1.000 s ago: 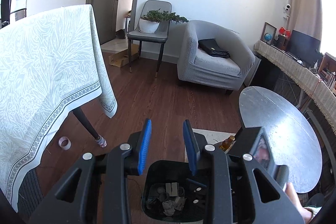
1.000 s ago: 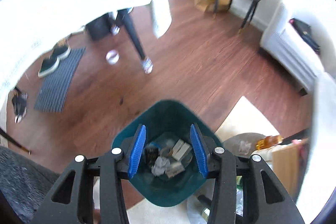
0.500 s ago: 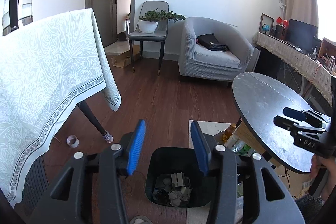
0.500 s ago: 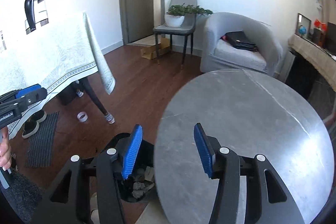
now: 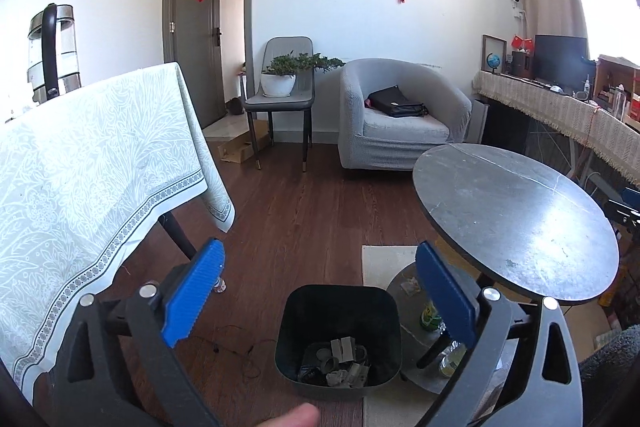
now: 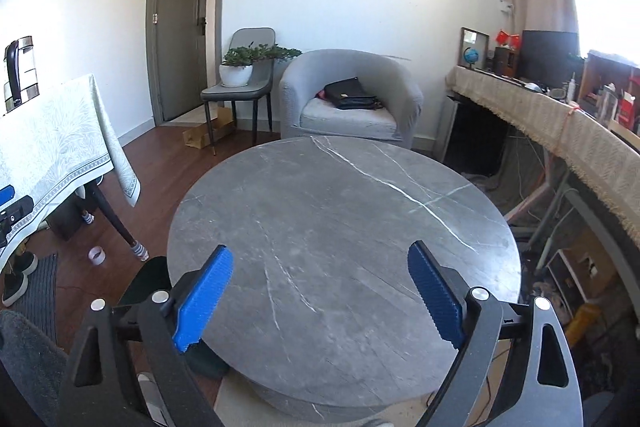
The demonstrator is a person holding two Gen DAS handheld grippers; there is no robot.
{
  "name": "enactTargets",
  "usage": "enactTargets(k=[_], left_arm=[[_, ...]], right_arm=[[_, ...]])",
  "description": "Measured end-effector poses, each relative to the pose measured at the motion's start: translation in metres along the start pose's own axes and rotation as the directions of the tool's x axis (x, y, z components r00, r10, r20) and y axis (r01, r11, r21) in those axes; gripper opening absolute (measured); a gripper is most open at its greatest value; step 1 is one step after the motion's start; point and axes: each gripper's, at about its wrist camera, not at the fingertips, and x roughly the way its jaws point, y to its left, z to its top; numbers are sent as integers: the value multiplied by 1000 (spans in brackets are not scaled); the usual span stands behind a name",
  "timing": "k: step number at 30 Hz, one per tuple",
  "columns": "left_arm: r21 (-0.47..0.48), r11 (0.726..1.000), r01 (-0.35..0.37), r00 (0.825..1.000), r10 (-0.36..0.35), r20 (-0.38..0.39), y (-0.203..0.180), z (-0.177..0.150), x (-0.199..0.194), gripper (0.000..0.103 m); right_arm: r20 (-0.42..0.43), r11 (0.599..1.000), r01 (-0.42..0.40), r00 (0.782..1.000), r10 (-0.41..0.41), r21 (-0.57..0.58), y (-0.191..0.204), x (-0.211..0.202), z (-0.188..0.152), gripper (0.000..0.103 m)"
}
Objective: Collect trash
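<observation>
A black trash bin stands on the wood floor beside the round grey marble table. Crumpled paper and scraps lie in its bottom. My left gripper is open and empty, held above and in front of the bin. My right gripper is open and empty, held over the near part of the bare marble tabletop. In the right wrist view only the bin's edge shows, left of the table.
A table with a pale green cloth stands at the left, a kettle on it. A grey armchair and a chair with a plant stand at the back. Bottles sit on the table's lower shelf. A tape roll lies on the floor.
Both grippers rose and tilted up from the bin and opened wider. The right gripper swung from above the bin to over the marble tabletop.
</observation>
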Motion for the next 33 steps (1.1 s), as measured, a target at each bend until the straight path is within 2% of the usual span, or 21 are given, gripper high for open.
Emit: enactTargets(k=[4, 8, 14, 20, 24, 33], left_arm=[[22, 1000, 19, 1000, -18, -19, -10, -7, -4, 98], [-11, 1000, 28, 999, -28, -28, -7, -10, -4, 98], [-43, 999, 4, 998, -6, -56, -5, -13, 0, 98], [19, 1000, -7, 996, 9, -92, -16, -17, 5, 98], [5, 1000, 3, 993, -2, -121, -15, -18, 10, 98], [7, 1000, 2, 992, -1, -130, -16, -19, 10, 98]], right_arm=[[0, 999, 41, 999, -42, 34, -25, -13, -11, 91], [-44, 997, 8, 999, -4, 76, -39, -5, -22, 92], [-43, 995, -89, 995, 91, 36, -28, -8, -24, 96], [-39, 989, -150, 988, 150, 7, -19, -11, -23, 97], [-43, 981, -194, 980, 193, -7, -14, -11, -22, 98], [-42, 978, -206, 978, 205, -18, -9, -13, -21, 98]])
